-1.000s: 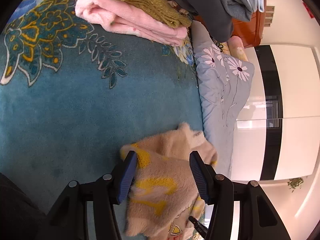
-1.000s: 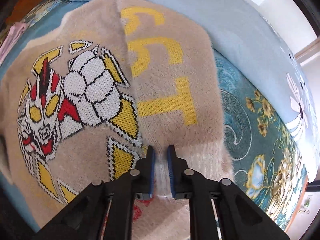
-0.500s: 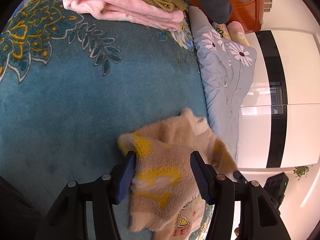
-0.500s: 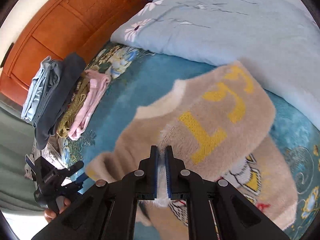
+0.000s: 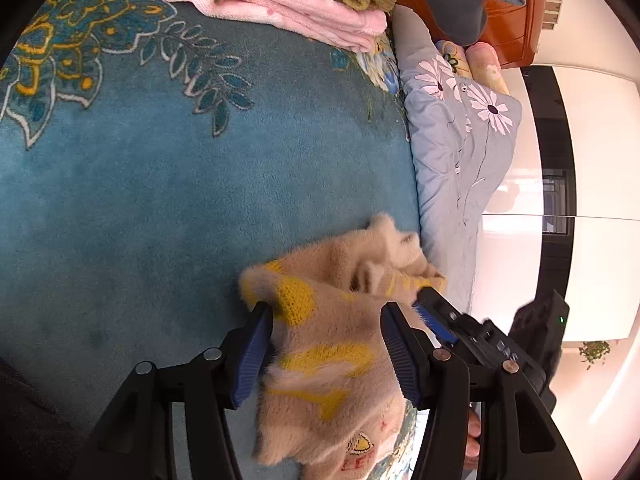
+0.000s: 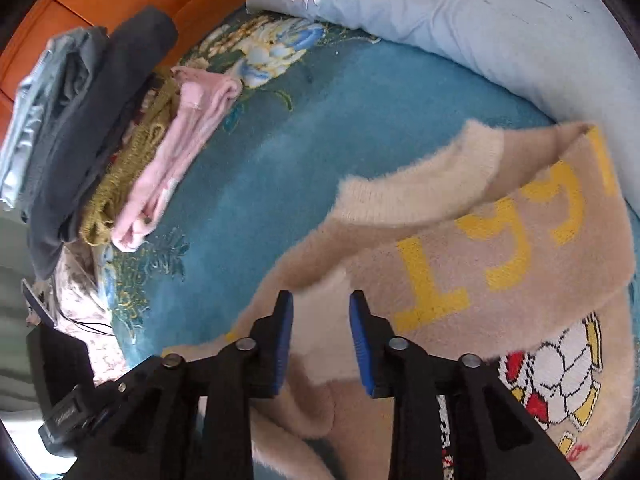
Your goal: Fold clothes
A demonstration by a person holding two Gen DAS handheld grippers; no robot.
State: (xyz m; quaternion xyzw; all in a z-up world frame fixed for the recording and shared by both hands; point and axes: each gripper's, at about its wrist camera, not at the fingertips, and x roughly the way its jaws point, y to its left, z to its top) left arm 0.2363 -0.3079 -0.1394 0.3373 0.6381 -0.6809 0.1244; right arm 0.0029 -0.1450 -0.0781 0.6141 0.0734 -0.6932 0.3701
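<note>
Your right gripper (image 6: 320, 336) just opened, fingers apart over the beige sweater (image 6: 500, 264) on the blue blanket (image 6: 280, 160); left gripper (image 5: 326, 346) fingers apart around its bunched edge

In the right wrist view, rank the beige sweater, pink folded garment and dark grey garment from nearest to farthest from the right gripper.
1. Beige sweater, directly beneath the open right gripper.
2. Pink folded garment, upper left on the blue blanket.
3. Dark grey garment, farther left in the stack.
</note>
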